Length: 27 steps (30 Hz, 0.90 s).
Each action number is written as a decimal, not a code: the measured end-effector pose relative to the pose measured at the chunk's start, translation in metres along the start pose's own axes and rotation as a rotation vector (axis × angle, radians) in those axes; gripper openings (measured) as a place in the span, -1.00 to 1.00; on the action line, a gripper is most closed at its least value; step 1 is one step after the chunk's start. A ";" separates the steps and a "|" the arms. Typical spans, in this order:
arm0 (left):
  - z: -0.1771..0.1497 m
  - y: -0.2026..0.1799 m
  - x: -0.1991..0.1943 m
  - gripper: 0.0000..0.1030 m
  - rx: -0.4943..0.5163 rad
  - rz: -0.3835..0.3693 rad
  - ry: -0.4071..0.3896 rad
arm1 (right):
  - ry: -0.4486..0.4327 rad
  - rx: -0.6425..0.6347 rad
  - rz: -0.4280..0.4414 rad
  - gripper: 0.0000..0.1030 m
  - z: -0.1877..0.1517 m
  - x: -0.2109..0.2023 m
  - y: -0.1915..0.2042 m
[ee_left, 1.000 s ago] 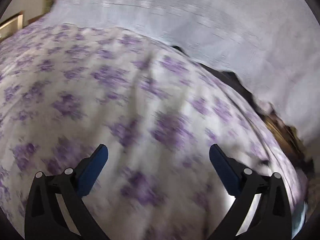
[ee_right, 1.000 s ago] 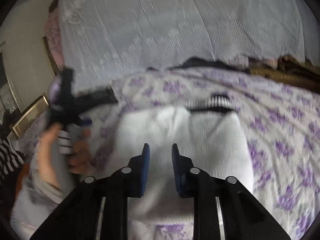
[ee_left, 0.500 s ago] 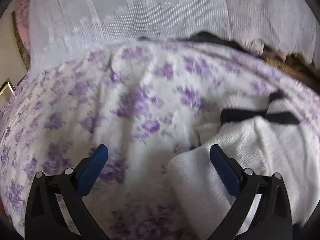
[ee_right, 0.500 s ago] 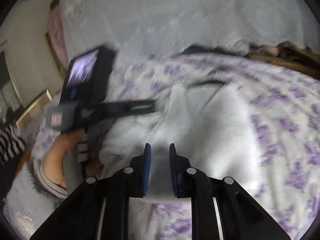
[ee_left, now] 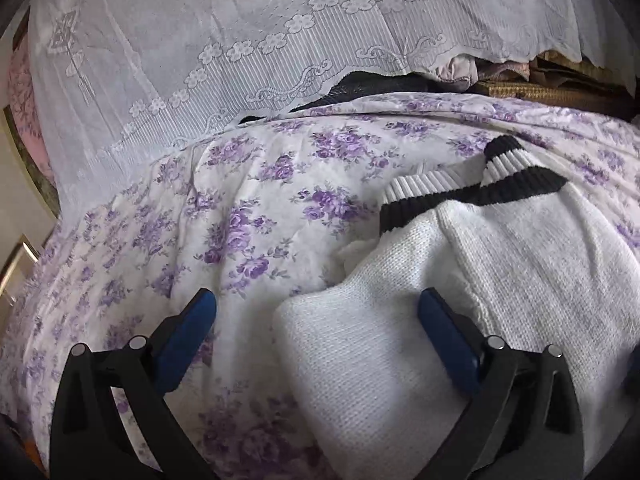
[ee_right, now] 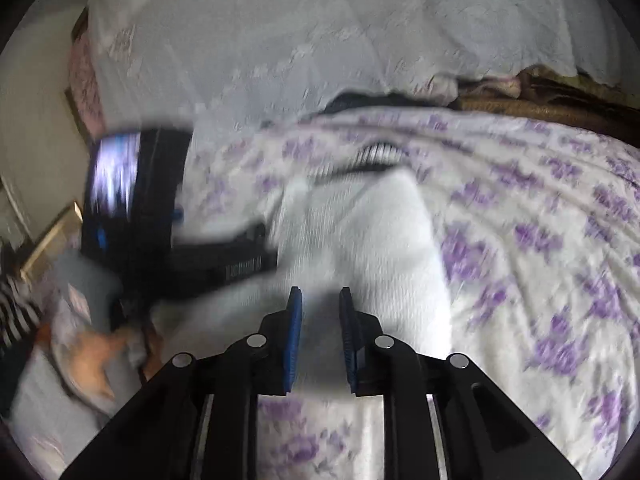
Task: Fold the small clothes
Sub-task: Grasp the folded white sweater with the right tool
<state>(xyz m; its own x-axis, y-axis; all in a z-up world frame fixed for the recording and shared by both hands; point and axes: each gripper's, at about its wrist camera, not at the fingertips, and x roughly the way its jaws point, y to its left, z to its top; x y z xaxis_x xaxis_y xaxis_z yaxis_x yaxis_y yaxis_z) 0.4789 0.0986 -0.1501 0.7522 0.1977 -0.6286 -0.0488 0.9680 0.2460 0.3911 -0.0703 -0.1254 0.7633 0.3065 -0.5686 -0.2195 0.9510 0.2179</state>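
In the left wrist view we see our left tool [ee_left: 316,316] spread wide, its blue pads [ee_left: 188,336] far apart and gripping nothing; one pad hangs over the bedspread [ee_left: 224,216], the other over the white sweater [ee_left: 500,280]. The sweater lies on the bed at the lower right of that frame, partly folded, a knitted flap doubled over toward the lower middle. Its ribbed collar [ee_left: 472,192], white with black bands, sits at the right centre, pointing to the upper right. The bedspread is white with purple flowers and fills the left and centre. A lace cloth [ee_left: 280,40] covers the whole top of the frame, and under its scalloped edge at the upper right we make out some dark and brownish things, too cramped to name. In the right wrist view, which is blurred, our right tool [ee_right: 320,316] stands at the bottom centre with its pads drawn close, a narrow gap between them; we cannot tell whether any knit is caught there. The sweater [ee_right: 360,240] runs up the middle of that frame from the pads, collar at the top. At the left of the frame the other tool [ee_right: 168,216] and the hand [ee_right: 88,364] holding it show as a dark smear beside the sweater.
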 end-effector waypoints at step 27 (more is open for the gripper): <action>-0.025 -0.003 -0.055 0.92 -0.021 -0.165 -0.008 | 0.055 0.001 0.018 -0.18 -0.011 -0.001 -0.043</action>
<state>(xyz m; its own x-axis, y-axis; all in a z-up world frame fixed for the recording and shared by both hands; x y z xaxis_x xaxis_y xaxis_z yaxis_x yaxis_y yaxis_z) 0.4210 0.0887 -0.1343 0.7566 0.0348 -0.6530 0.0623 0.9902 0.1250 0.3929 -0.1110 -0.1432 0.7249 0.3252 -0.6072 -0.2323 0.9453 0.2290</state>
